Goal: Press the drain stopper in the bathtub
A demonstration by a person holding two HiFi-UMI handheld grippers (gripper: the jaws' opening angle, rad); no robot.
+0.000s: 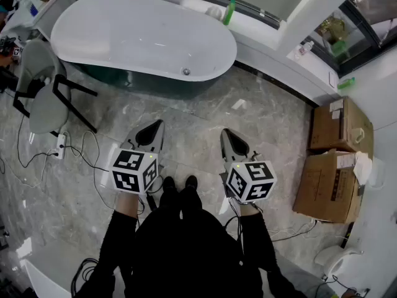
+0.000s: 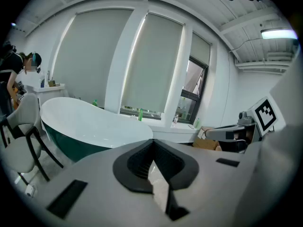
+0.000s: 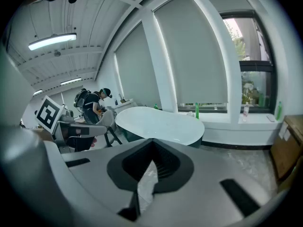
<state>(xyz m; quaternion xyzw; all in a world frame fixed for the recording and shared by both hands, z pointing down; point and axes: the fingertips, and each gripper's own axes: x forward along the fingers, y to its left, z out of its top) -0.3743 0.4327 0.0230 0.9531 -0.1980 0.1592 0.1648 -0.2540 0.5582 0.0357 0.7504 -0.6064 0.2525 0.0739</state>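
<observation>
The white oval bathtub (image 1: 142, 36) with a dark green outside stands on the marble floor ahead of me. Its small round metal drain stopper (image 1: 186, 71) sits low in the tub near the right end. My left gripper (image 1: 159, 124) and right gripper (image 1: 226, 133) are held side by side above the floor, well short of the tub, both pointing toward it. Each is shut with its jaw tips together and nothing between them. The left gripper view shows its shut tips (image 2: 152, 141) with the tub (image 2: 90, 124) beyond. In the right gripper view, the tips (image 3: 152, 141) point at the tub (image 3: 161, 124); the stopper is hidden there.
A grey chair (image 1: 42, 92) stands left of the tub, with cables and a power strip (image 1: 60, 143) on the floor. Cardboard boxes (image 1: 338, 160) are stacked at the right wall. Green bottles (image 1: 229, 11) stand on the window ledge behind the tub. A person (image 3: 97, 105) stands far off.
</observation>
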